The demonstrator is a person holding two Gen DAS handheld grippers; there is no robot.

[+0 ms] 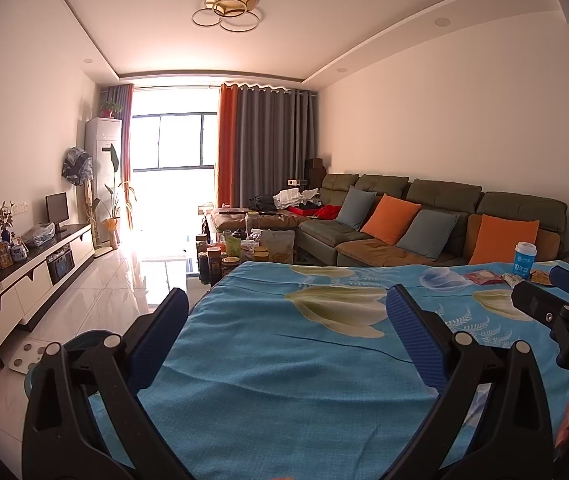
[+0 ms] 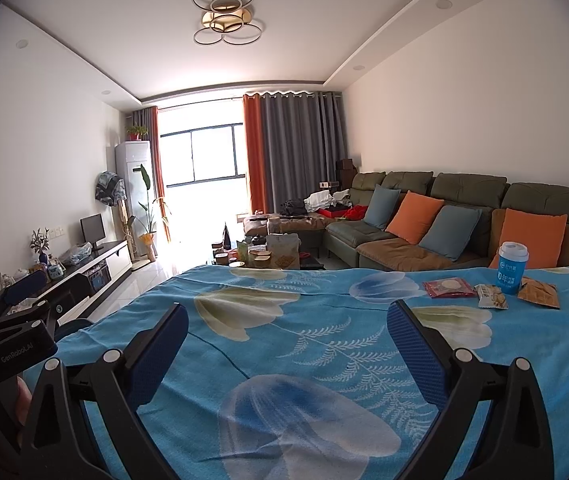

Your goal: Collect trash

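- Broadly, a tabletop (image 2: 284, 320) draped in a blue floral cloth fills both views, and no bin or bag for the trash can be made out anywhere, so where the litter is meant to go stays unknown.
- Both tools hang over the near part of the cloth: the left gripper (image 1: 286, 328) and the right gripper (image 2: 286, 344) each have their jaws spread wide with nothing between them.
- Judged from that, the step could equally be a reach toward the litter or a pause between pickups; the pictures do not settle it.
- At the far right corner stands a blue cup (image 2: 511, 267) with a white lid; whether it is empty cannot be told.
- Just beside it lie a red wrapper (image 2: 446, 288), a pale snack packet (image 2: 492, 296) and an orange packet (image 2: 539, 293), well apart from both grippers.
- Any pickup would call for the right gripper to travel forward and right, come down flat on thin film, and pinch without catching the cloth.
- Packet print is too small to read.
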